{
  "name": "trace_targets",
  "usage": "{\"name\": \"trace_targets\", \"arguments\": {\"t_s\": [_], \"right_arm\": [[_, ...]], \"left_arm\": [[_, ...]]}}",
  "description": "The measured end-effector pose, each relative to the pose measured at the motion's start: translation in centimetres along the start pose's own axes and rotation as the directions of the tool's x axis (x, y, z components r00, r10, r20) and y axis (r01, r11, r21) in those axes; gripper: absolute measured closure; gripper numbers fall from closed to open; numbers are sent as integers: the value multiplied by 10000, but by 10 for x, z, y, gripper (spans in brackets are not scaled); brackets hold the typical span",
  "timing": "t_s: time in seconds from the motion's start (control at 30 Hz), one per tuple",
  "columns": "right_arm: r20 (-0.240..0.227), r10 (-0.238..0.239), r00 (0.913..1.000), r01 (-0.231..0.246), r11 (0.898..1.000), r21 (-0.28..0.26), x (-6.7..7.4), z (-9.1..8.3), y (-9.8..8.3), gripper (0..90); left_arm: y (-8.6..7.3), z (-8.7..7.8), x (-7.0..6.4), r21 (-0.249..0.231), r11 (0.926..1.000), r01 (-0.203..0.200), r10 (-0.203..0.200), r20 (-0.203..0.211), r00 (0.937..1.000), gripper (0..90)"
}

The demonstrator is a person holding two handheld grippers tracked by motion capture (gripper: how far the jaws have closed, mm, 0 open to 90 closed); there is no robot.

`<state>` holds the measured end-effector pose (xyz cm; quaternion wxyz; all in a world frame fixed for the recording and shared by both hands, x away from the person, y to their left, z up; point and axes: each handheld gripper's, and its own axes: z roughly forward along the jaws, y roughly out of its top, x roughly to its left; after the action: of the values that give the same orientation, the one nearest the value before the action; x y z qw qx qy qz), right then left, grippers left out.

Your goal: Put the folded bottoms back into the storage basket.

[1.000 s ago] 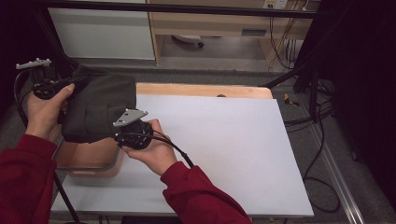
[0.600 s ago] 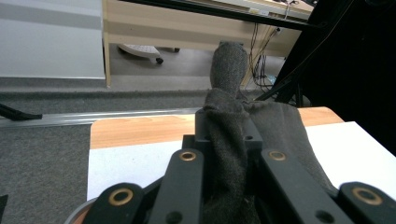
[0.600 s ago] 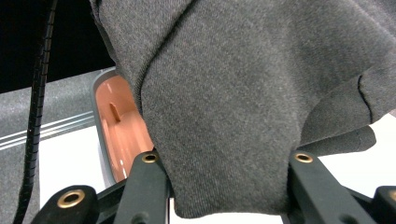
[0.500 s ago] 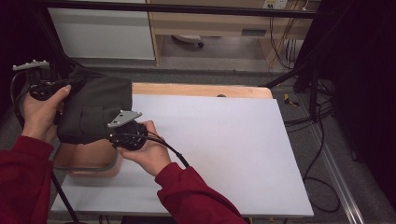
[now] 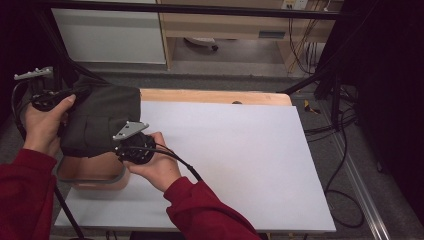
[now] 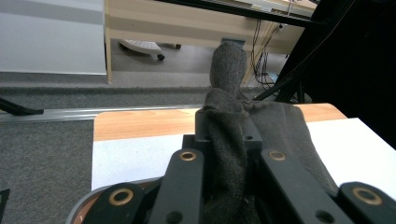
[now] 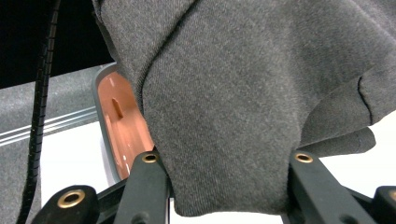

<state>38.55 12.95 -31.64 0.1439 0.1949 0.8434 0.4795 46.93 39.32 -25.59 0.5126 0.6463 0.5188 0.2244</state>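
Both grippers — left gripper (image 5: 75, 95) and right gripper (image 5: 122, 145) — are clamping the grey garment (image 5: 102, 120) above the brown basket (image 5: 90, 177) at the table's left edge; lowering it in seems next.

cloth (image 5: 102, 122): showing plain dark grey, finely flecked
bin (image 5: 92, 172): showing copper-brown inside, grey along the rim
table (image 5: 240, 160): showing pale grey-white, with a light wood strip at the far edge
sleeves (image 5: 25, 195): showing dark red
jaws: showing black, with brass-coloured rivets
floor (image 6: 46, 154): showing dark grey

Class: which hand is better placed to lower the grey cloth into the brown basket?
Right, probably: the right gripper grips the grey cloth directly above the brown basket; the left gripper holds its far edge.
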Motion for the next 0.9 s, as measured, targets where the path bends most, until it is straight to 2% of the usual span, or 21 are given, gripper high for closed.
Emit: {"name": "trace_targets", "arguments": {"t_s": [0.57,0.9], "right_arm": [[-220,84,9997,-80,9998,159,9,13,-2,649],[-278,81,9996,-75,9997,233,11,14,-5,649]], "left_arm": [[-9,-3,13,285,9996,60,-56,-148,9999,833],[-12,0,13,397,9992,67,-63,-109,9999,833]]}}
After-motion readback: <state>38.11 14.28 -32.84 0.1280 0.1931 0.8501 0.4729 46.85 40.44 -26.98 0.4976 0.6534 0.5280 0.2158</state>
